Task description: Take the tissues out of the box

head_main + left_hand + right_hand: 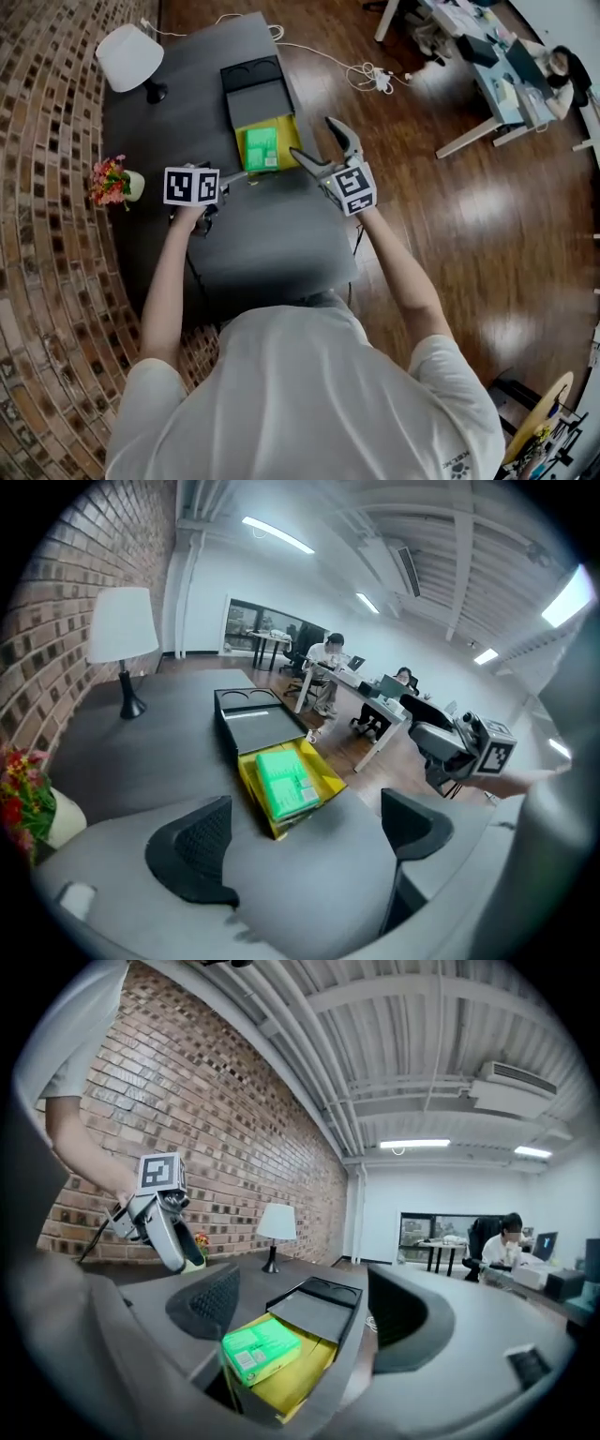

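Head view: 1 yellow box [284, 131] sits open mid-worktop [262, 234], w/ 1 green tissue pack [260, 148] inside and 1 black tray [255, 89] touching its far end. There's also 1 lamp [129, 56] and 1 flower vase [114, 180]. 2 grippers: the left gripper [232, 176] is just beside the box's near-left corner and the right gripper [312, 139] by its right wall.

Left gripper view: jaws spread, nothing btwn them, only bare worktop below. The pack lies ahead, not yet touched.

Right gripper view: jaws spread too, empty, aimed at the pack [261, 1349], which fills most of the box.

Risks, as I judge it: the pack looks snug, so a pull could drag the light box up or slide it unless the other gripper pins it. A jaw could also catch the box wall.
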The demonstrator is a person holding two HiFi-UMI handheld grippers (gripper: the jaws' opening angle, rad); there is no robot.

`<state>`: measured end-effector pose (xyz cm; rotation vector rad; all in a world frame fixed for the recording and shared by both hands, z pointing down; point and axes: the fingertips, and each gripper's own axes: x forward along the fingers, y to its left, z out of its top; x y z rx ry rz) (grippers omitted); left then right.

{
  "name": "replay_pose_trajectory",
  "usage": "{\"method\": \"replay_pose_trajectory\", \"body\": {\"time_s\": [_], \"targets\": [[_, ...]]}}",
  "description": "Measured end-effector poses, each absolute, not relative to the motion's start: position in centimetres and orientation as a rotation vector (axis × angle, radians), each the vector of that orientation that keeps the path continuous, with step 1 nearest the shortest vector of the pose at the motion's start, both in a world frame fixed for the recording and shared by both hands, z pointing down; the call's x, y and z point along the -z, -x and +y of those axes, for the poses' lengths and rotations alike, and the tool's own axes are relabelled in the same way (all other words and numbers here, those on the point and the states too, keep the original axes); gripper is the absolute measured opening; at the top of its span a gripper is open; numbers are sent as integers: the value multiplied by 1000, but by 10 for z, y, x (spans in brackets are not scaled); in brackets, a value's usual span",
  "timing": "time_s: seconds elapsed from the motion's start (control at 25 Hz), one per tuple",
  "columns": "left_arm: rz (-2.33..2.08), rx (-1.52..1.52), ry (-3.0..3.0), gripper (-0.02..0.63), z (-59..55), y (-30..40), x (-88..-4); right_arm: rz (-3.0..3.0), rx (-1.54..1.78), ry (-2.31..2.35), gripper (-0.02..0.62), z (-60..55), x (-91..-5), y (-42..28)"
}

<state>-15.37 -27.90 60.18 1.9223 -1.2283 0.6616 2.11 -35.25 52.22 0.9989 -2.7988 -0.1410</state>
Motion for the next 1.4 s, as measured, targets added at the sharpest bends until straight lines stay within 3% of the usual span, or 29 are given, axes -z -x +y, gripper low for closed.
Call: {"method": "replay_pose_trajectory", "body": {"time_s": [0.48, 1.2, 1.4], "targets": [[-1190, -783, -1860, 497, -348, 101, -681, -2773, -40, -1270, 436, -314, -539, -72], [-1384, -960, -1674, 497, -404, 106, -747, -2707, -157, -1376, 410, -286, -561, -117], [-1481, -1025, -1621, 405, -406, 110, -748, -2693, -200, -1408, 408, -282, -570, -126]]}}
